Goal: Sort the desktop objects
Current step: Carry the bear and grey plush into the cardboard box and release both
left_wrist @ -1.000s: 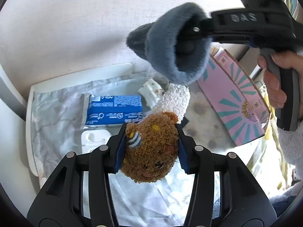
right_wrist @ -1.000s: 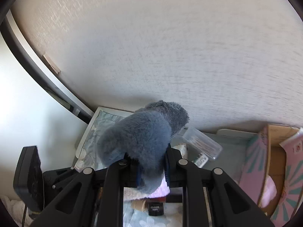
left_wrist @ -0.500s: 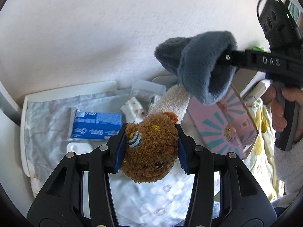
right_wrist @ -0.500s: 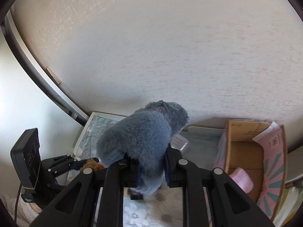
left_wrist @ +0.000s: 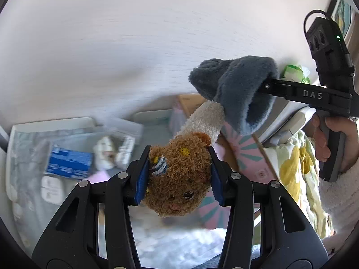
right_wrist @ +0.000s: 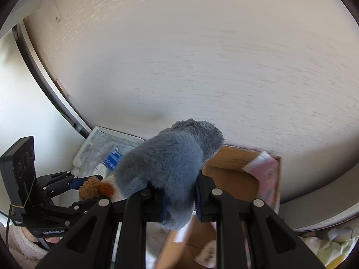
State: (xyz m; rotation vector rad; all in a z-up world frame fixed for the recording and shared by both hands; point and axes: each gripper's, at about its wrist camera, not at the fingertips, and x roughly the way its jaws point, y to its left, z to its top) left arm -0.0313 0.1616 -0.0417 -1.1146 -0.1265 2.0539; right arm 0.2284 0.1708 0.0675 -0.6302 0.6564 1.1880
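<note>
My left gripper (left_wrist: 178, 178) is shut on a brown plush bear (left_wrist: 179, 177) with a cream sleeve behind its head, held in the air. My right gripper (right_wrist: 179, 198) is shut on a grey plush slipper (right_wrist: 166, 168); it also shows in the left wrist view (left_wrist: 237, 89), held up right of the bear. An open cardboard box with pink and teal sides (right_wrist: 233, 179) lies under and ahead of the slipper; it also shows in the left wrist view (left_wrist: 246, 159). The left gripper and bear (right_wrist: 94, 187) show at lower left of the right wrist view.
A white tray (left_wrist: 56, 122) lined with grey cloth holds a blue packet (left_wrist: 69, 162), a white case (left_wrist: 50, 189) and small wrapped items. A wall rises close behind. A floral cloth (left_wrist: 298, 165) covers the surface at right.
Both grippers have moved right with their toys. The slipper now hangs over the open cardboard box, and the tray has slid to the left of both views.
</note>
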